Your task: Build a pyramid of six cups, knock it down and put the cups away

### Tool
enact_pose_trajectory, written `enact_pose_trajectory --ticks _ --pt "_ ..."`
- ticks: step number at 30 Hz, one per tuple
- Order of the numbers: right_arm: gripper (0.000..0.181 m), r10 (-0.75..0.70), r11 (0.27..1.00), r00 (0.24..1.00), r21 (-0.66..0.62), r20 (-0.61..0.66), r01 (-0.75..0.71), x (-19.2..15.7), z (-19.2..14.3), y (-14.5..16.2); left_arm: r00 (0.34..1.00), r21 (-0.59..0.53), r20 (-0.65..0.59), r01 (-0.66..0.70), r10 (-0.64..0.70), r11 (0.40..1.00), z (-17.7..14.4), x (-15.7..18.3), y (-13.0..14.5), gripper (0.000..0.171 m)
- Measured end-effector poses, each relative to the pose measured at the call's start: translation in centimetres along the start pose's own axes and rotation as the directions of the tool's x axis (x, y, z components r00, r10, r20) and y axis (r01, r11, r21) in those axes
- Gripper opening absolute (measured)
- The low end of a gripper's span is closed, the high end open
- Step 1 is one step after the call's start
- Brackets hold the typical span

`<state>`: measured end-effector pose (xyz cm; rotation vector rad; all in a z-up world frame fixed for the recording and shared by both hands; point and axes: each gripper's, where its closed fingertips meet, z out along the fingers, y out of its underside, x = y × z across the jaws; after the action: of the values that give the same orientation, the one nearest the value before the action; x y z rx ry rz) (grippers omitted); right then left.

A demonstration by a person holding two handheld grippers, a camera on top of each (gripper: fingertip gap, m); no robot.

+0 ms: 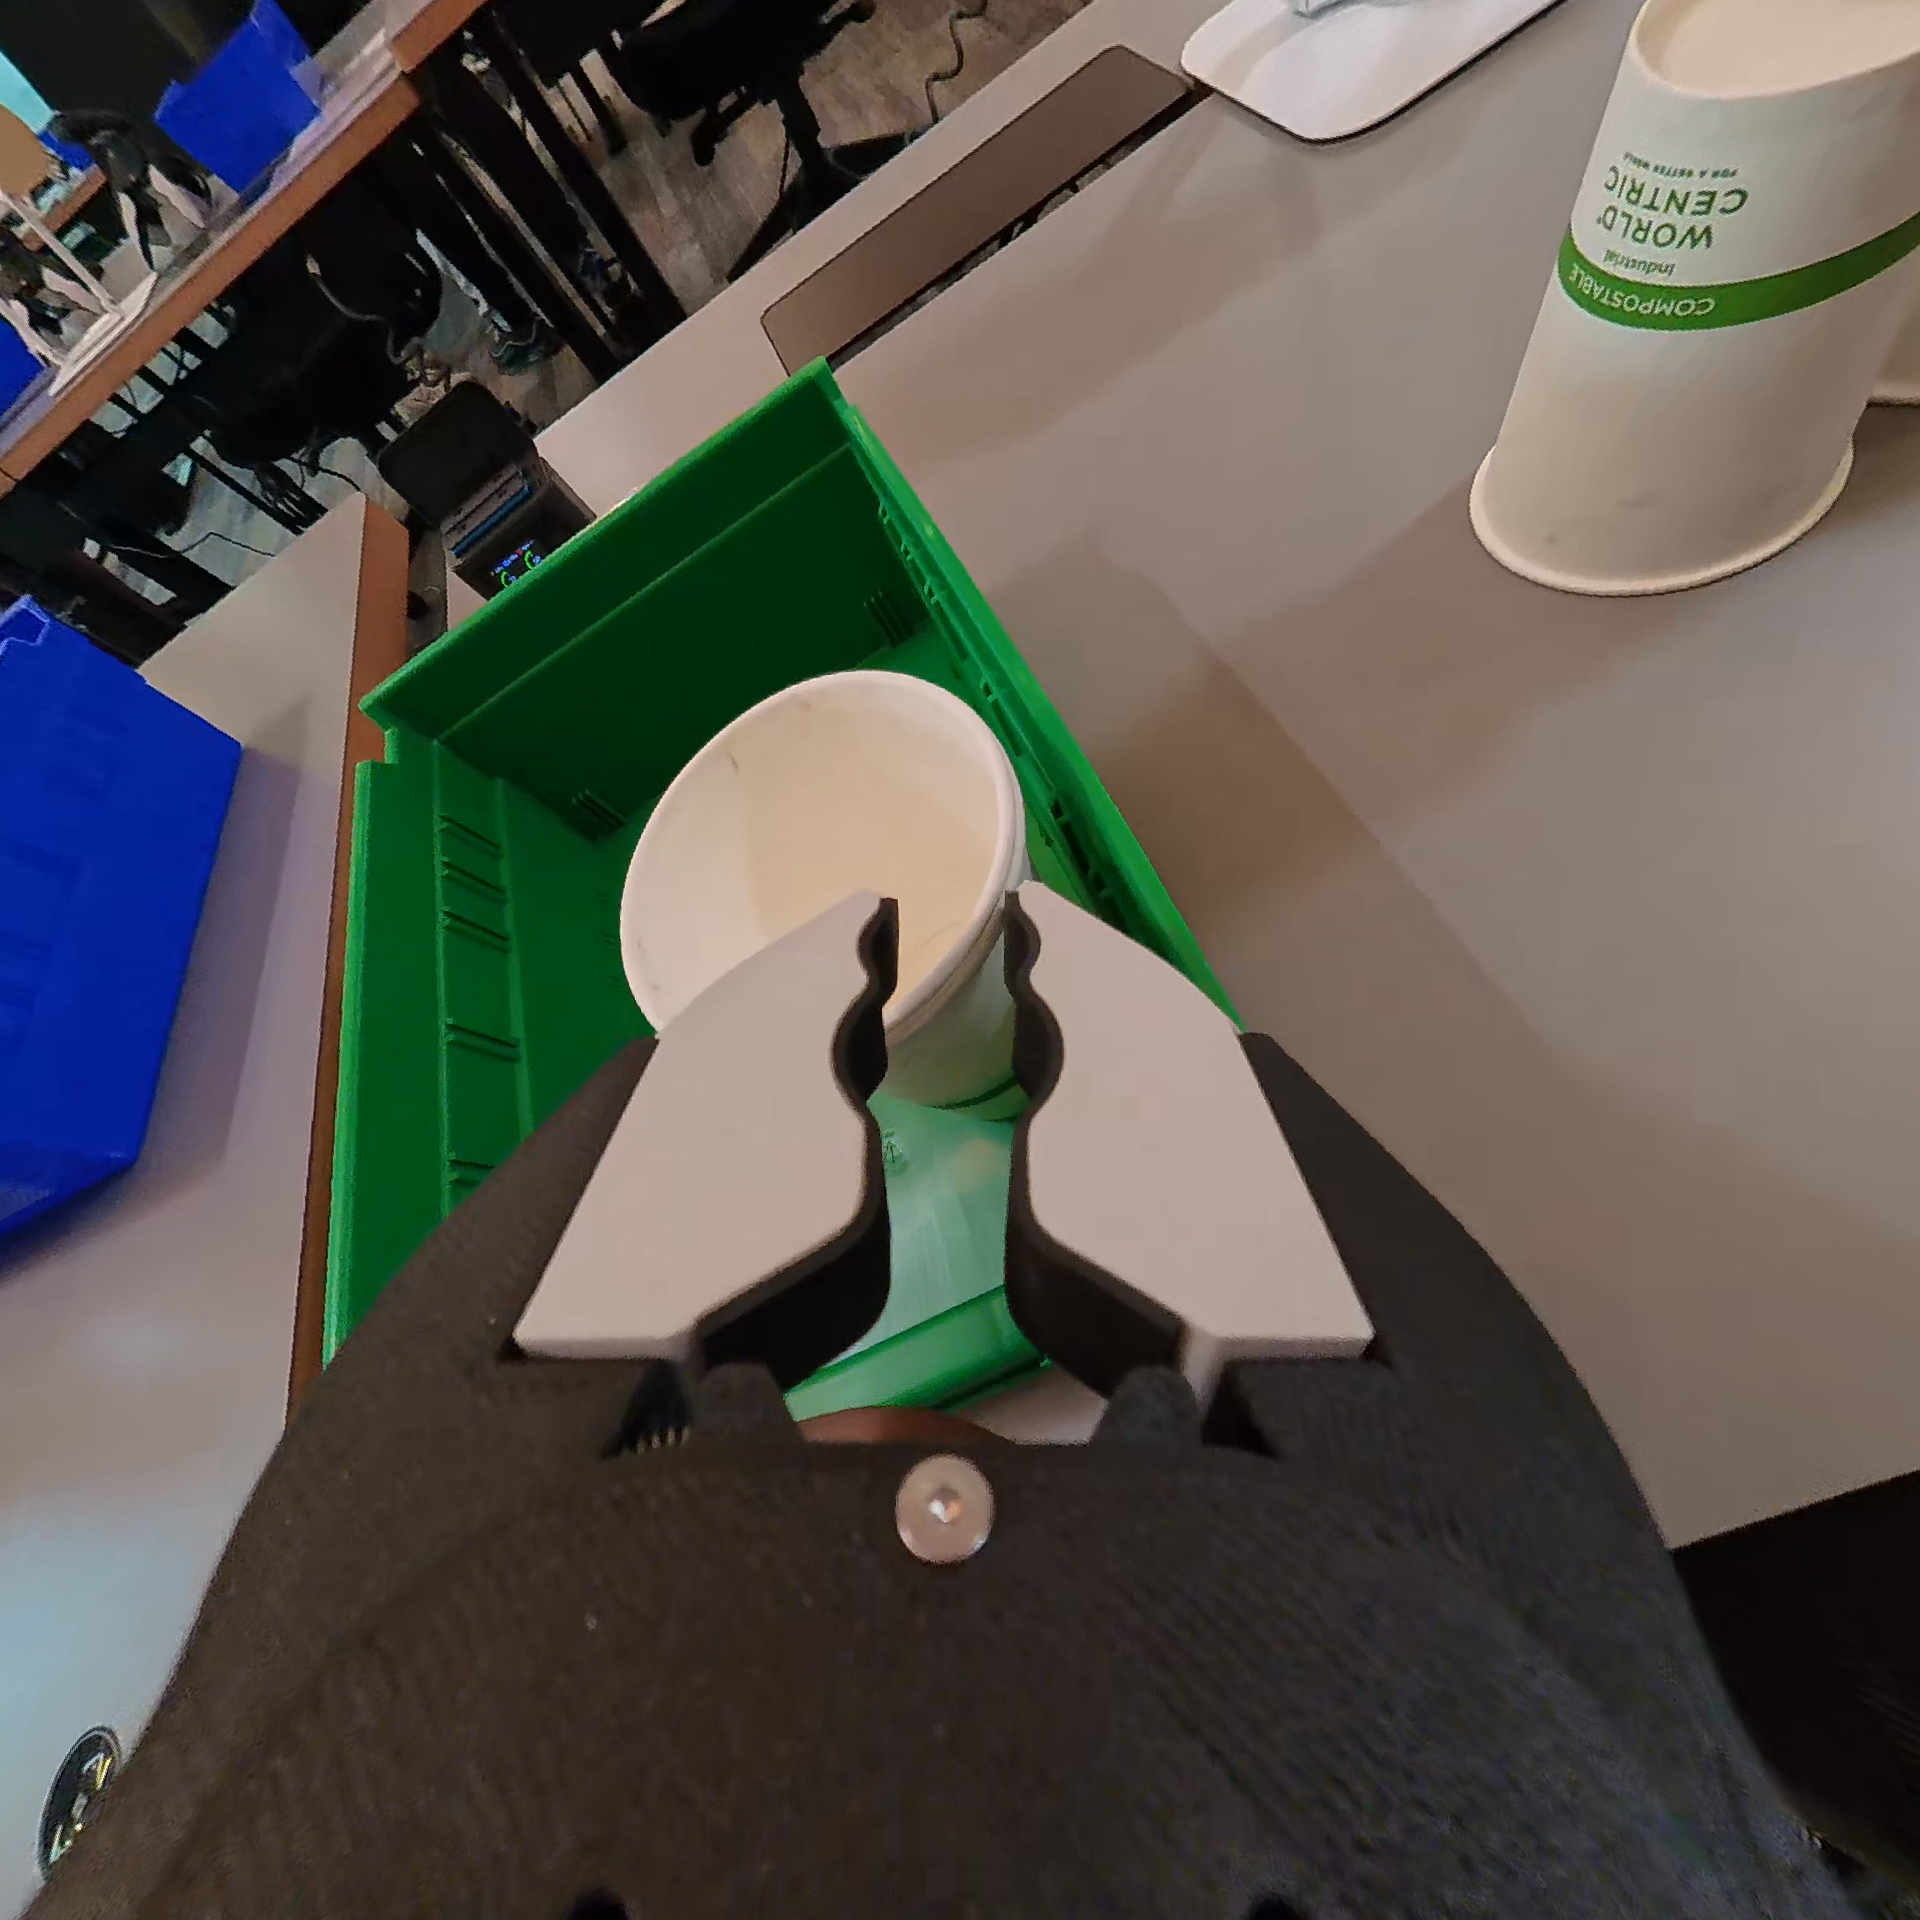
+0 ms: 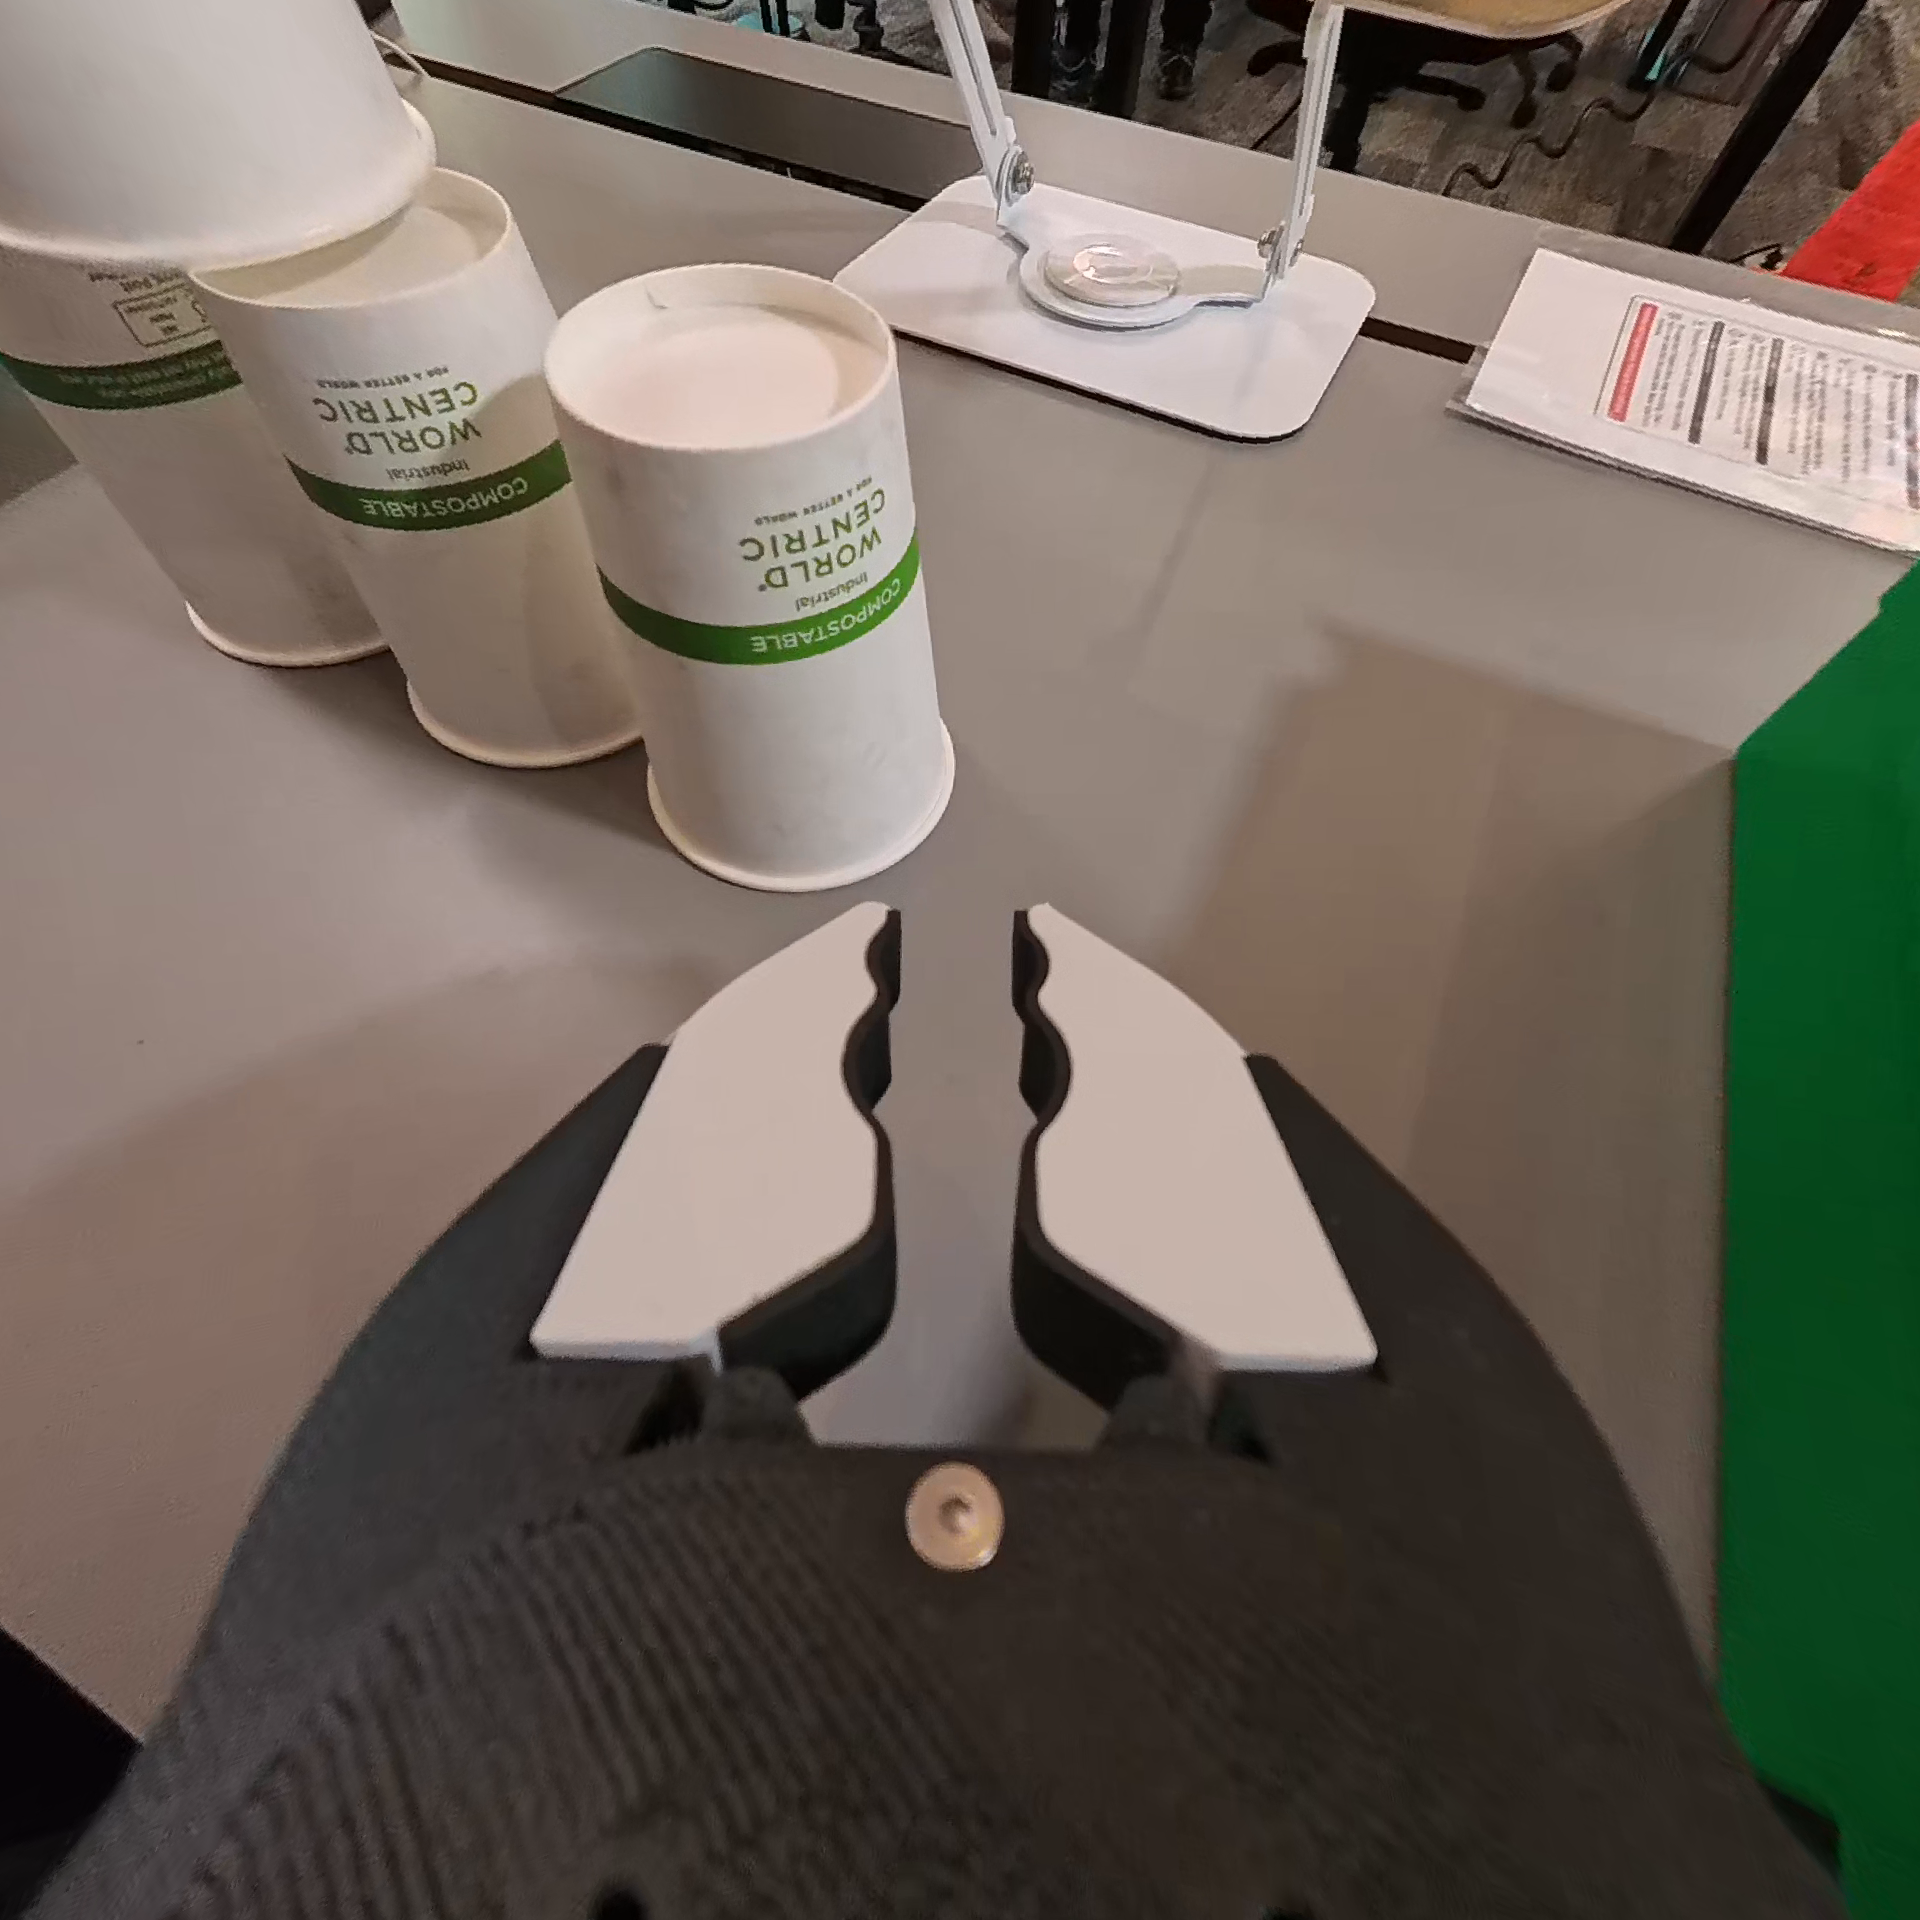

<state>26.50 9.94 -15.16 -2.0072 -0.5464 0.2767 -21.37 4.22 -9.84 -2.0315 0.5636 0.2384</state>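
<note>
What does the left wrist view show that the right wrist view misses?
Left only: the left gripper, jaws slightly apart, over an upright cup inside the green bin, and a blue bin.
Right only: the right gripper, open and empty above the table, three upside-down cups, the nearest just ahead, and a sheet.
Both: the grey table, green bin, upside-down cups, white lamp base.
</note>
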Motion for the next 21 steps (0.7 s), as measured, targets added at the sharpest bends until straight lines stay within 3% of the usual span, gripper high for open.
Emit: enact_pose_trajectory --ticks 21 --pt "0.022 -0.012 1.000 1.000 -0.001 0.013 0.012 -0.39 0.09 0.09 1.000 0.006 0.001 0.008 -0.008 1.000 0.07 -0.03 -0.24 0.008"
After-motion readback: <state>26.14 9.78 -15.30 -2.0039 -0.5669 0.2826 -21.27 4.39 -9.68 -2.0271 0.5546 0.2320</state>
